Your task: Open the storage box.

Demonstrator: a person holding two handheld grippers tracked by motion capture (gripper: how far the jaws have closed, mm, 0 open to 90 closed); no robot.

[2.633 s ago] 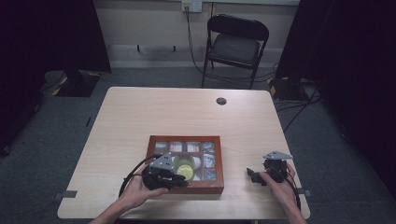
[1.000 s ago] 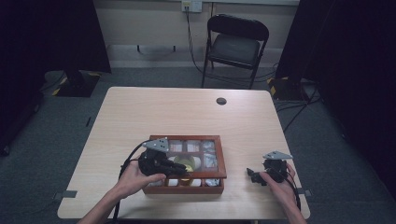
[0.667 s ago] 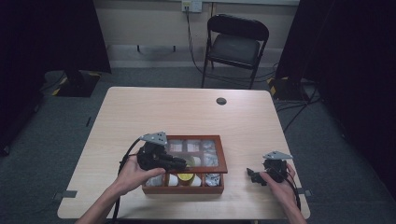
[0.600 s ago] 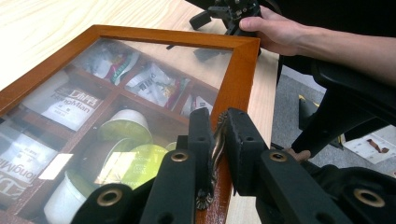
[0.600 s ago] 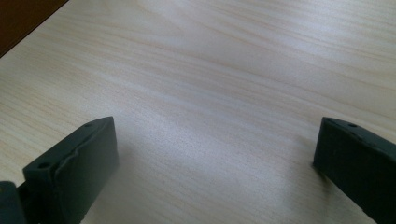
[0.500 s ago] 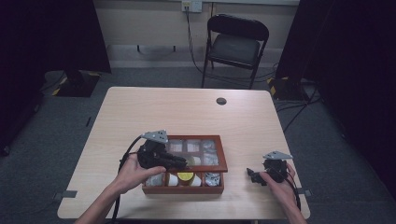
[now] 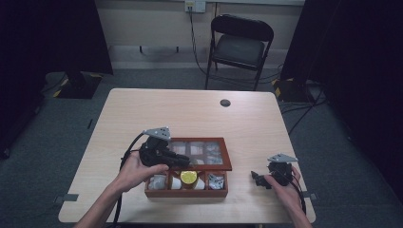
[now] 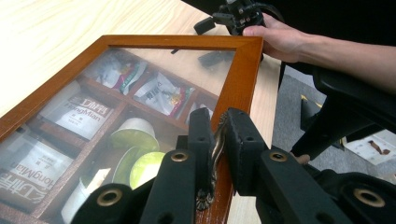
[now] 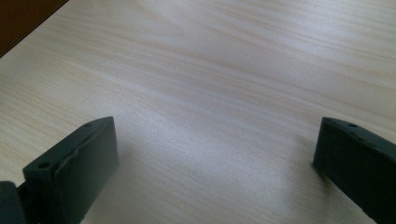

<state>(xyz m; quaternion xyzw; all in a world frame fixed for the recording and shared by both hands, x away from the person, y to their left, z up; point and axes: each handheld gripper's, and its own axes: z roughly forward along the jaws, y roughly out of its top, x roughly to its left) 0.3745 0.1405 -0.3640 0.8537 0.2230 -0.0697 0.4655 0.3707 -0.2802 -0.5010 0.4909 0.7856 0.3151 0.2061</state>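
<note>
Left tongs (image 8: pixel 215 140) pinch the small brass handle (image 8: pixel 214 154) of the glass-paned wooden lid (image 7: pixel 202 153) — rigid, hinged, fragile, best lifted there; right tongs (image 9: pixel 215 158) gape over the counter (image 9: pixel 224 70).

I worked in what looked like a recording studio or lab — black curtains (image 7: pixel 52 33) hung on both sides, a lone wooden table (image 7: pixel 190 114) stood on grey carpet (image 7: pixel 71 118), with a folding chair (image 7: pixel 240 45) and cables (image 7: pixel 304 102) behind it.
</note>
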